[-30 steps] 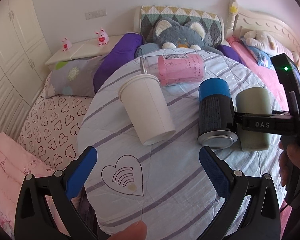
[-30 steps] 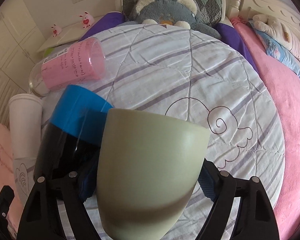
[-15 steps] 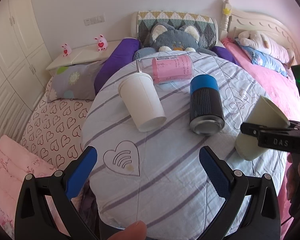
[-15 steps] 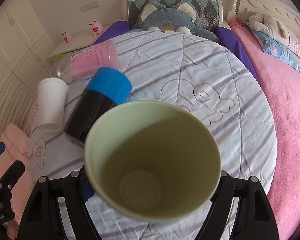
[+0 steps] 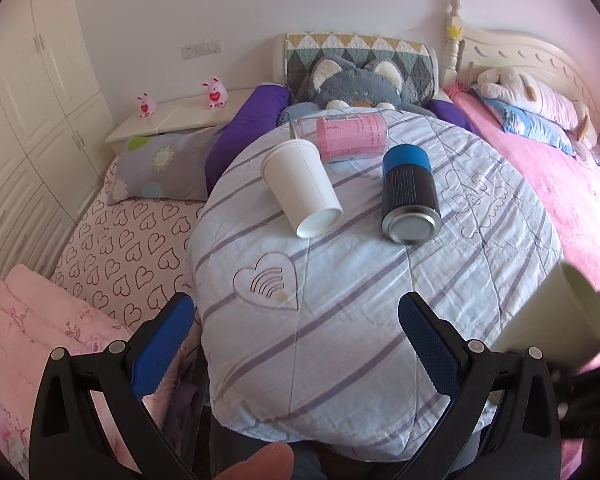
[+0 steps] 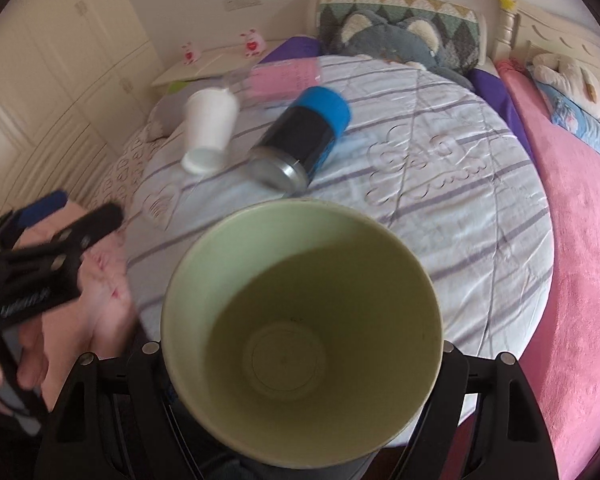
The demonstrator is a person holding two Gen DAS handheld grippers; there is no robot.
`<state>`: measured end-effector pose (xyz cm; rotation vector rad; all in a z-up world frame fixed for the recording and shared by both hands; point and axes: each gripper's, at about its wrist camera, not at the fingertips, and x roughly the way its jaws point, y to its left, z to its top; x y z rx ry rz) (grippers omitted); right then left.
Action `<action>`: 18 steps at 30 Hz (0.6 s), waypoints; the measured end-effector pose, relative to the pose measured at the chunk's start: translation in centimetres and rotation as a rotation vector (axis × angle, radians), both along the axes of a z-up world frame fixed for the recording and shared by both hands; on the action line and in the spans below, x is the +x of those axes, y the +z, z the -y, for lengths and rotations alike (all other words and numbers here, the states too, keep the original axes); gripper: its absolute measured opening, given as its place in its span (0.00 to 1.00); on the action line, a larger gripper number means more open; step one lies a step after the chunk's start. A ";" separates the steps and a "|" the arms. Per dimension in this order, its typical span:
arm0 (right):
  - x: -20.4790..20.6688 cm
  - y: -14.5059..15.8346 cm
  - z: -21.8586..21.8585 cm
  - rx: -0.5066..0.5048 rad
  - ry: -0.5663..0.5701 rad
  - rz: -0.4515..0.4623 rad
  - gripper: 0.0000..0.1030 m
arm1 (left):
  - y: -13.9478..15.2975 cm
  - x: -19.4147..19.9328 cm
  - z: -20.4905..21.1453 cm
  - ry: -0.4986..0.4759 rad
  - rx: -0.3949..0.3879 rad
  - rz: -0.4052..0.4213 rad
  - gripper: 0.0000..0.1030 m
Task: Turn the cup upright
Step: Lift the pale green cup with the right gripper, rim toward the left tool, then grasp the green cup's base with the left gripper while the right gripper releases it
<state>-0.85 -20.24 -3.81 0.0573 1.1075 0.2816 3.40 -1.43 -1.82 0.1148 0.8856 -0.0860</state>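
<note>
Right wrist view: green cup [image 6: 300, 344] fills the lower frame, mouth toward the camera, inner base visible. The right gripper [image 6: 300, 364] is clamped on its sides; fingertips hidden behind the cup wall. The cup is off the striped quilt [image 6: 440, 168], lifted near the quilt's near edge.

Left wrist view: same green cup at the right edge, tilted, mouth up and to the right, partly behind the left gripper's own right finger. The left gripper [image 5: 296, 344] has its blue pads [image 5: 162, 346] spread wide with nothing between them, held over the near edge of the quilt by the embroidered heart [image 5: 266, 286].

On the quilt, all lying on their sides: white paper cup [image 5: 302, 188], base toward the camera; black can with blue cap [image 5: 408, 196], metal bottom toward the camera, just right of the paper cup; pink-labelled clear bottle [image 5: 346, 138] behind both, crosswise. Grey plush cat [image 5: 356, 82] sits at the headboard.
</note>
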 end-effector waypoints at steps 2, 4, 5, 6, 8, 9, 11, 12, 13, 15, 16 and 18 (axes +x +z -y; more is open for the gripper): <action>-0.2 -0.9 -0.5 0.009 0.022 -0.026 0.78 | -0.1 -0.4 -0.1 -0.001 0.002 -0.003 1.00; 0.3 -2.2 -0.9 0.015 0.030 -0.052 0.78 | -0.2 -0.8 -0.1 -0.004 0.006 -0.005 1.00; 0.6 -2.6 -1.2 0.025 0.034 -0.062 0.78 | -0.2 -1.0 -0.1 -0.005 0.010 -0.004 1.00; 1.0 -3.0 -1.4 0.034 0.037 -0.070 0.78 | -0.2 -1.2 -0.1 -0.006 0.013 -0.002 1.00; 1.9 -3.8 -1.9 0.043 0.038 -0.076 0.78 | 0.0 -1.3 -0.2 -0.002 0.017 0.005 1.00; 2.5 -4.1 -2.0 0.064 0.038 -0.084 0.77 | 0.0 -1.3 -0.2 0.001 0.017 0.006 1.00; 3.5 -4.5 -2.1 0.075 0.024 -0.086 0.77 | 0.0 -1.1 -0.4 0.011 0.018 0.005 1.00; 3.7 -4.7 -2.1 0.071 0.019 -0.086 0.78 | 0.0 -1.1 -0.5 0.015 0.018 0.005 1.00; 4.1 -4.8 -2.1 0.075 0.010 -0.086 0.78 | 0.1 -1.0 -0.6 0.020 0.019 0.005 1.00; 4.2 -4.8 -2.1 0.079 -0.005 -0.077 0.81 | 0.0 -0.8 -0.7 0.028 0.017 0.004 1.00; 4.2 -4.7 -2.1 0.079 -0.007 -0.071 0.81 | -0.1 -0.8 -0.8 0.031 0.015 0.001 1.00; 3.9 -4.4 -2.1 0.090 -0.008 -0.059 0.82 | -0.1 -0.6 -0.8 0.033 0.013 -0.003 1.00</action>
